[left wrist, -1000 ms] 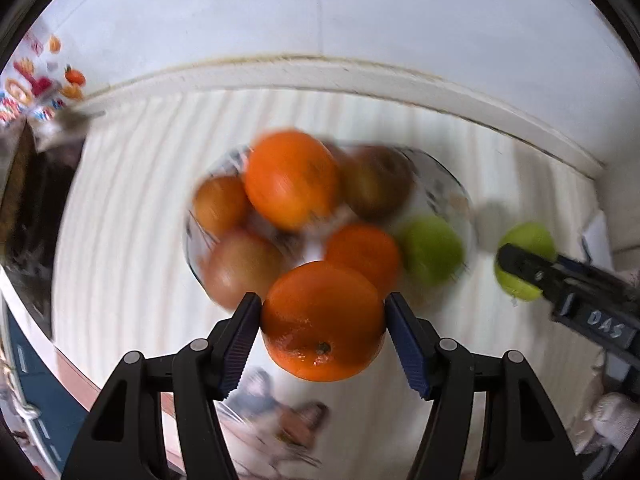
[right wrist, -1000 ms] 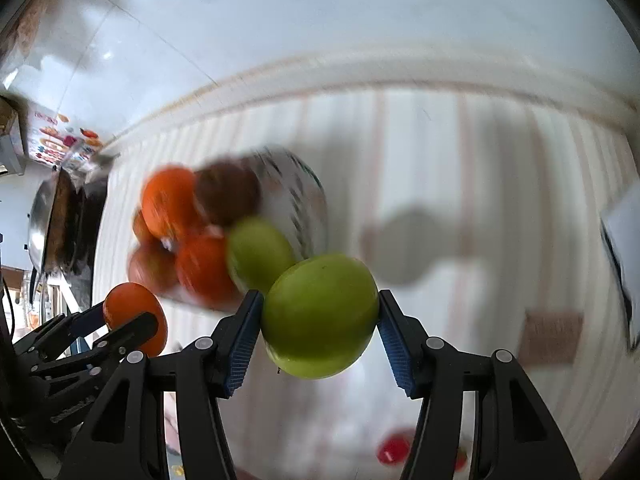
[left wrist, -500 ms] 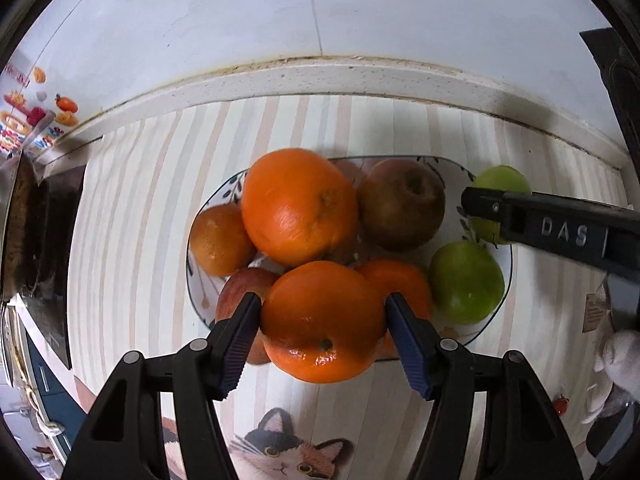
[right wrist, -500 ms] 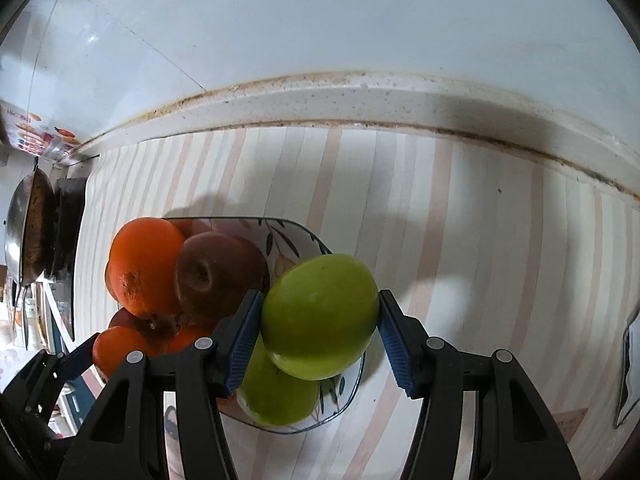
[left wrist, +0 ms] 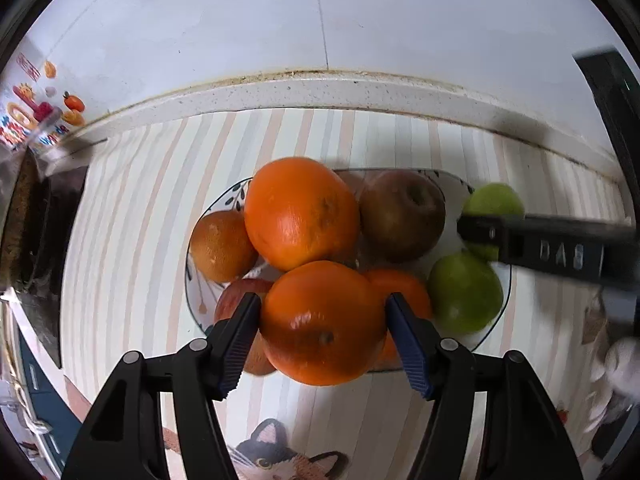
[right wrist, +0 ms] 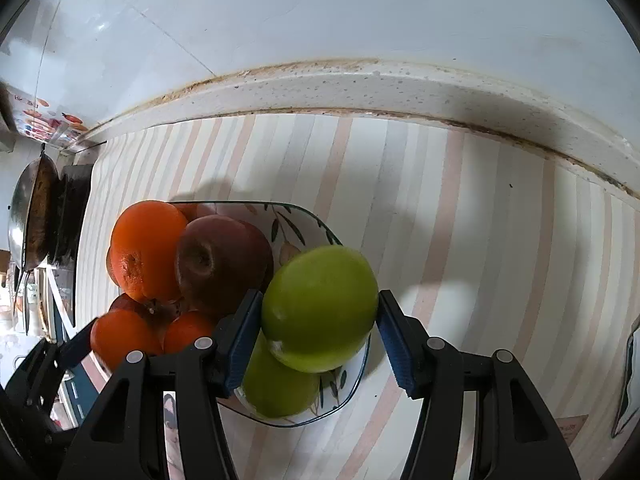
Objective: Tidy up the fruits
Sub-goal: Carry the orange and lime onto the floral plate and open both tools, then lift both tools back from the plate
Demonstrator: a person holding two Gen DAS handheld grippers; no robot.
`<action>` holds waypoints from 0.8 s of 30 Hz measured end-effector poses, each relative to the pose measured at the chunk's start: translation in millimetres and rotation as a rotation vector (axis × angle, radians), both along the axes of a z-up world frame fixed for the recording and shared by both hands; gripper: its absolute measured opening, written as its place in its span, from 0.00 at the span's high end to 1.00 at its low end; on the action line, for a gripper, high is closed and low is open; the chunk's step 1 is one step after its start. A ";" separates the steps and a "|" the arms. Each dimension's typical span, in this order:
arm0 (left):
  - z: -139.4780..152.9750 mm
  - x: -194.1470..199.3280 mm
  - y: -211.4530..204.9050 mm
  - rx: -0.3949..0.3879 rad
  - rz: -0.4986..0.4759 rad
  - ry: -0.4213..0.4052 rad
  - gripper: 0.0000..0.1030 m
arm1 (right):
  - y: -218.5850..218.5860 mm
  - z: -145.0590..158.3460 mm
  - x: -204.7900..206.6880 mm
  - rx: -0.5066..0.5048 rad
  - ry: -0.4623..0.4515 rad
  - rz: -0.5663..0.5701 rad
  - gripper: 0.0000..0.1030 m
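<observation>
Left gripper (left wrist: 324, 322) jaws clamping orange (left wrist: 322, 322), right gripper (right wrist: 318, 316) jaws clamping green apple (right wrist: 320, 314), both hovering above piled bowl (right wrist: 304, 216), probably seeking free spots.

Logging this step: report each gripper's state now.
Left gripper: closed on an orange.
Right gripper: closed on a green apple.

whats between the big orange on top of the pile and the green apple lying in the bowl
A brownish-red apple sits between the big orange and the green apple in the bowl, shown in the left wrist view.
</observation>
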State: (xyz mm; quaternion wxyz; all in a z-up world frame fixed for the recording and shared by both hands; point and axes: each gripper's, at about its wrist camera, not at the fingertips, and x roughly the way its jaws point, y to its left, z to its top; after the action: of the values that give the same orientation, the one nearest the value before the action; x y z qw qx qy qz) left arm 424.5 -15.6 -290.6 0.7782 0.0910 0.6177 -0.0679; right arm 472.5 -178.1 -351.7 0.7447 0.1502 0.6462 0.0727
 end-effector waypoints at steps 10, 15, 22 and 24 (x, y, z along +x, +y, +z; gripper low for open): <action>-13.5 25.3 5.2 -0.055 0.044 0.066 0.39 | -1.3 5.7 -0.4 0.001 0.002 0.003 0.33; -14.1 25.8 4.1 -0.052 0.069 0.079 0.40 | -6.0 6.7 -1.8 0.008 0.000 -0.006 0.23; -1.7 27.4 10.0 -0.076 0.105 0.070 0.28 | -11.9 20.8 -5.6 0.005 -0.020 -0.023 0.09; 3.6 26.0 12.8 -0.081 0.113 0.062 0.21 | -13.4 28.2 -9.7 0.006 -0.032 -0.023 0.09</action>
State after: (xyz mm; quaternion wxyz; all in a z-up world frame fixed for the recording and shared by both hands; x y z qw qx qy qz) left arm 450.5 -2.8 -287.0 0.7644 0.0225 0.6422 -0.0515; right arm 462.8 -191.5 -323.5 0.7553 0.1586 0.6322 0.0686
